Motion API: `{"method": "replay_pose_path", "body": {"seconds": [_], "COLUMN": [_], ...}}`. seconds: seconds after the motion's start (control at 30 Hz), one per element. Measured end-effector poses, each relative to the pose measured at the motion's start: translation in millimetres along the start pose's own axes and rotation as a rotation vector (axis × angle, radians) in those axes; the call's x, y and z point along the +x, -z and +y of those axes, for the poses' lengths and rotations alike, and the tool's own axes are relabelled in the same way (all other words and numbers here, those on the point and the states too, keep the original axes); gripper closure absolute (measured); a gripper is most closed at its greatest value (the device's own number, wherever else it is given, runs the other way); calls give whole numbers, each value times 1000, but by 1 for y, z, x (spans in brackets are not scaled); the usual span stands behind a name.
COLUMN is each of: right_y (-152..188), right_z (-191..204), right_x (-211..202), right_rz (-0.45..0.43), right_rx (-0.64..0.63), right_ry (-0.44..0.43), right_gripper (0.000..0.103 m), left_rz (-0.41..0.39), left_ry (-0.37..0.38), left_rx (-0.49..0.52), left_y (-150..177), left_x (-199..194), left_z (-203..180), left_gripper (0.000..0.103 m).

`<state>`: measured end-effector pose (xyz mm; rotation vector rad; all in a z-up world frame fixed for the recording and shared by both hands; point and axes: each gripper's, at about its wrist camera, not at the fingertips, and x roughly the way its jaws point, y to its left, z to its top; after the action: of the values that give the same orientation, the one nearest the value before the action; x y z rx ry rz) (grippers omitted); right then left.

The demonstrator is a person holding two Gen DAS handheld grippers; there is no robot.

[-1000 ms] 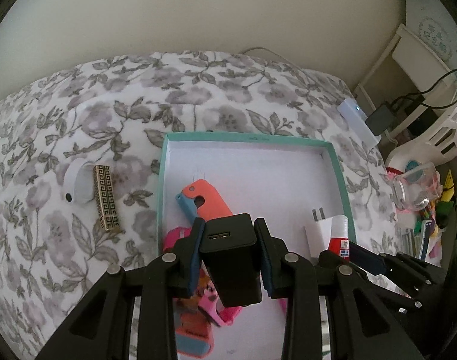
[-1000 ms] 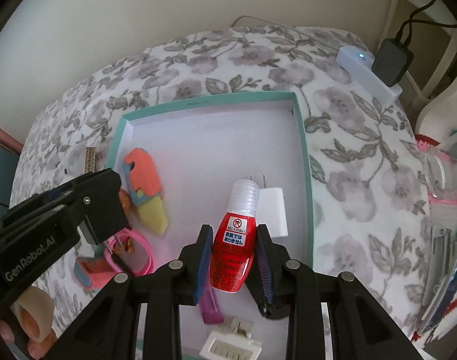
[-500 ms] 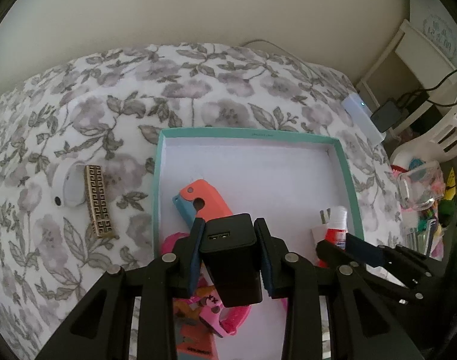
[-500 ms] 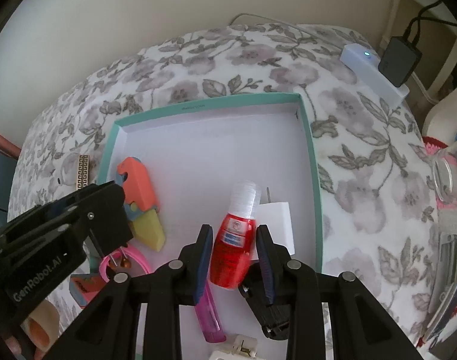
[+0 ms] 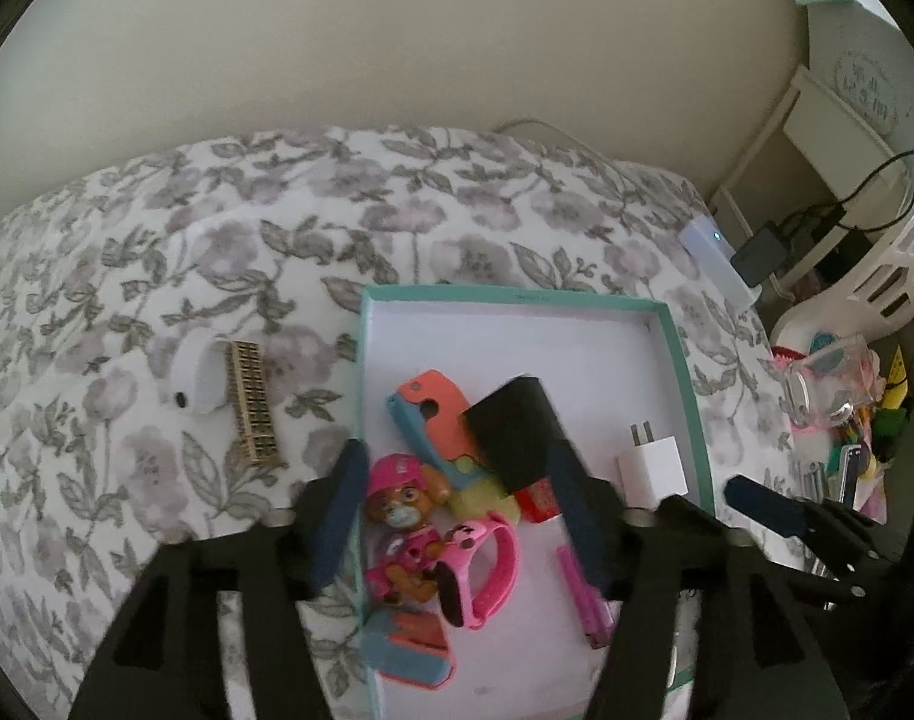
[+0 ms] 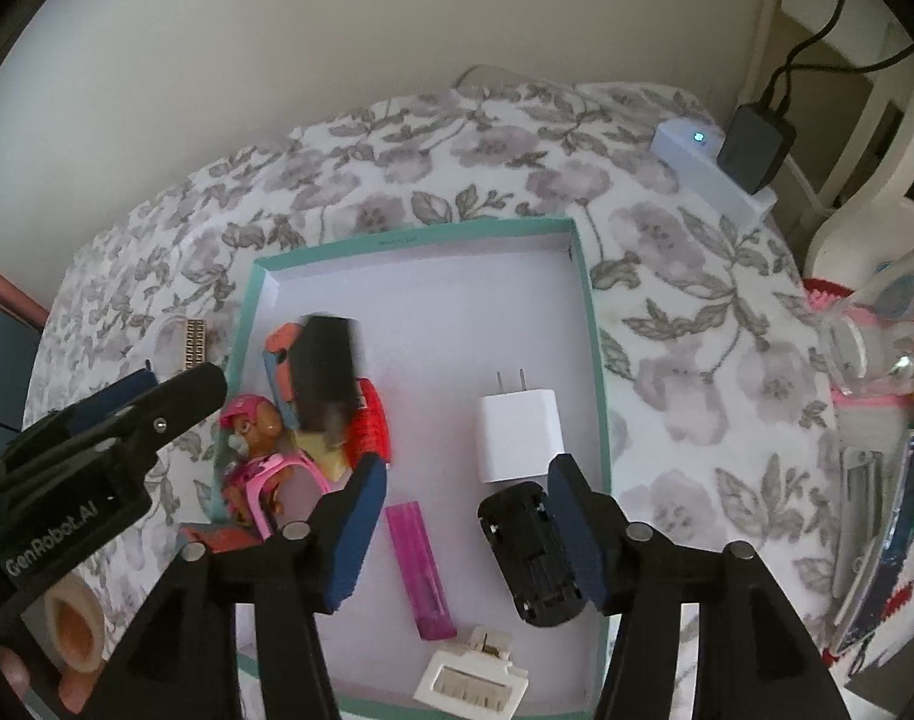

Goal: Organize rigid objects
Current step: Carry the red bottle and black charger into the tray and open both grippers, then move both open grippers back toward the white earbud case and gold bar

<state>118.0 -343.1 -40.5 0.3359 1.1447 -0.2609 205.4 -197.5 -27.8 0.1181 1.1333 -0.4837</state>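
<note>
Both my grippers hang over the teal-rimmed tray (image 6: 595, 330) on the flowered bedspread (image 5: 157, 276), and both are letting go. My left gripper (image 5: 451, 516) is spreading its jaws; nothing is pressed between the pads. The black charger (image 5: 514, 432) I was gripping a second ago now lies blurred across the orange and blue toy (image 5: 433, 414), near the tray's left wall. My right gripper (image 6: 469, 522) is opening too, with only bare tray floor between the fingers. The red bottle (image 6: 370, 420) it held a moment ago has dropped against the black charger and the yellow piece.

The far half of the tray is open white floor, right up to the back wall and both far corners, so there is room there. The near left is crowded: pup figure (image 5: 403, 498), pink watch (image 5: 481, 570), the orange and blue toy. Along the right wall sits the white plug (image 6: 520, 435), with the black toy car (image 6: 535, 558) just below it, touching my right finger. The pink lighter (image 6: 421, 570) lies in the middle, and a white clip (image 6: 475, 678) near the front edge.

Outside the tray, on the left, a gold bar (image 5: 253, 408) lies against a white ring (image 5: 196, 375).
</note>
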Motion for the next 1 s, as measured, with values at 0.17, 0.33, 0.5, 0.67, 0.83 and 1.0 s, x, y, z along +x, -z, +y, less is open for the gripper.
{"method": "replay_pose_path", "body": {"seconds": [0.17,0.33,0.5,0.67,0.83,1.0], "right_y": [5,12,16,18,19,17], "right_z": [3,9,19,34,57,83], "right_x": [-13,-25,-38,-49,-52,-48], "right_rz": [-10,-17,-33,-49,-54,-51], "right_rx": [-6,-16,-32,-53,-98,-123], "right_ry": [6,9,14,22,28,22], "right_gripper": [34,24,17,8,3,3], "left_rz": [-14,-30,-25,-14,-54,-86], "left_ry": [-16,-44,-41,-33,-32,-65], "left_rx": [-25,-42,-88,-126,-172,-210], "left_y": [3,9,15,20,22,21], "left_x": [-13,-27,-35,-42,-55,-67], "left_z": [11,24,42,62,91,126], "left_gripper": [16,8,7,7,6,0]}}
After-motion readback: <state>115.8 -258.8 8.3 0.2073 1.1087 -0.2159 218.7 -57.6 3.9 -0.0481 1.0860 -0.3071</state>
